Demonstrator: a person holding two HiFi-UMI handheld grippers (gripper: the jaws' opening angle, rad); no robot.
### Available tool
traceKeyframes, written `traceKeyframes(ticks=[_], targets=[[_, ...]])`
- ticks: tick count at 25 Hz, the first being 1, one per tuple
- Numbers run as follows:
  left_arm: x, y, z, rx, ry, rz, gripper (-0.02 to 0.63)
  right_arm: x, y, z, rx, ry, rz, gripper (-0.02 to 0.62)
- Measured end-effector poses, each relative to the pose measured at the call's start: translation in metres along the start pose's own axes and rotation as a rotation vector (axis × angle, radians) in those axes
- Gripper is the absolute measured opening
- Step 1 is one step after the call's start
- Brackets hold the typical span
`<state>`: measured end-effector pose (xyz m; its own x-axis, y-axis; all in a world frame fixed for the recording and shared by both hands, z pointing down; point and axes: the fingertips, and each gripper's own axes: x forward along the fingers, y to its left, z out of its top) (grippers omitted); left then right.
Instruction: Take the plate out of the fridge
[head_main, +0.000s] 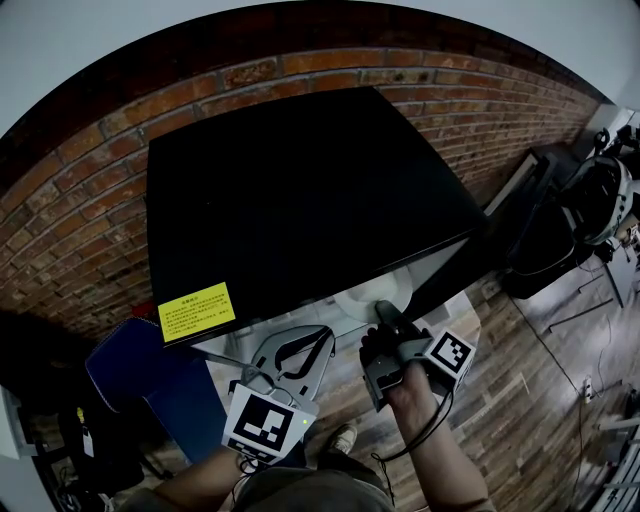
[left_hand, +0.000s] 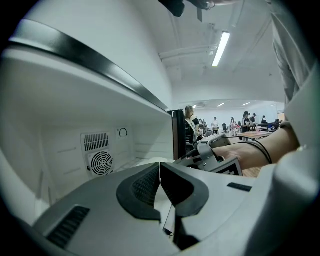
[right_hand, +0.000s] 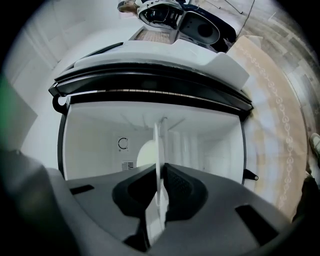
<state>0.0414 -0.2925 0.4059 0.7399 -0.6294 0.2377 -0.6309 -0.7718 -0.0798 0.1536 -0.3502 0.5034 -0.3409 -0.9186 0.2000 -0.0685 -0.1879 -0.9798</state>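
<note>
The black fridge (head_main: 300, 200) stands open below me, its white inside (right_hand: 200, 145) showing in the right gripper view. A white plate (head_main: 372, 296) sits at the fridge's mouth. My right gripper (head_main: 385, 315) reaches in and is shut on the plate's rim. In the right gripper view the plate (right_hand: 158, 145) stands edge-on between the pads of that gripper (right_hand: 160, 175). My left gripper (head_main: 295, 345) hovers to the left of it, in front of the opening. Its jaws (left_hand: 160, 172) meet with nothing between them, and the right gripper (left_hand: 215, 155) shows beyond them.
A fan grille (left_hand: 100, 161) sits on the fridge's back wall. The door with its dark seal (right_hand: 150, 90) frames the opening. A blue seat (head_main: 130, 365) stands left of the fridge and a black office chair (head_main: 540, 230) to its right. The brick wall (head_main: 90, 200) is behind.
</note>
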Motion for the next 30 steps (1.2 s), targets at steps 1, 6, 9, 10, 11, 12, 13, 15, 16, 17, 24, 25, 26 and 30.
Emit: traceKeyframes(ticks=[1, 6, 9, 10, 11, 12, 13, 15, 16, 17, 24, 25, 26, 30], targets=[[-0.001, -0.001, 0.001, 0.004, -0.001, 0.001, 0.018, -0.003, 0.003, 0.000, 0.002, -0.002, 0.005, 0.041], [-0.008, -0.003, 0.009, 0.023, -0.019, 0.010, 0.018, -0.019, 0.025, -0.007, 0.003, 0.019, 0.037, 0.041], [-0.013, -0.005, 0.015, 0.035, -0.032, 0.017, 0.018, -0.032, 0.039, -0.013, 0.001, 0.033, 0.045, 0.041], [-0.015, -0.005, 0.017, 0.038, -0.037, 0.020, 0.018, -0.036, 0.043, -0.014, -0.001, 0.036, 0.045, 0.041], [-0.017, -0.006, 0.020, 0.040, -0.042, 0.024, 0.018, -0.042, 0.048, -0.016, -0.006, 0.038, 0.047, 0.041], [-0.019, -0.007, 0.023, 0.041, -0.048, 0.028, 0.018, -0.048, 0.054, -0.016, -0.013, 0.037, 0.051, 0.041], [-0.021, -0.008, 0.026, 0.042, -0.054, 0.030, 0.018, -0.054, 0.060, -0.017, -0.023, 0.035, 0.059, 0.041], [-0.024, -0.011, 0.031, 0.049, -0.064, 0.027, 0.018, -0.065, 0.071, -0.016, -0.034, 0.026, 0.077, 0.041], [-0.025, -0.013, 0.033, 0.055, -0.068, 0.023, 0.018, -0.070, 0.077, -0.015, -0.036, 0.021, 0.086, 0.041], [-0.026, -0.016, 0.035, 0.060, -0.072, 0.017, 0.018, -0.076, 0.081, -0.014, -0.038, 0.016, 0.095, 0.041], [-0.028, -0.036, 0.056, 0.083, -0.116, -0.033, 0.018, -0.119, 0.103, -0.007, -0.053, -0.033, 0.137, 0.041], [-0.027, -0.039, 0.058, 0.087, -0.121, -0.043, 0.018, -0.125, 0.105, -0.005, -0.055, -0.042, 0.140, 0.041], [-0.026, -0.043, 0.060, 0.090, -0.126, -0.053, 0.018, -0.131, 0.106, -0.002, -0.056, -0.051, 0.143, 0.041], [-0.017, -0.055, 0.067, 0.098, -0.135, -0.095, 0.018, -0.151, 0.105, 0.012, -0.054, -0.096, 0.146, 0.041]])
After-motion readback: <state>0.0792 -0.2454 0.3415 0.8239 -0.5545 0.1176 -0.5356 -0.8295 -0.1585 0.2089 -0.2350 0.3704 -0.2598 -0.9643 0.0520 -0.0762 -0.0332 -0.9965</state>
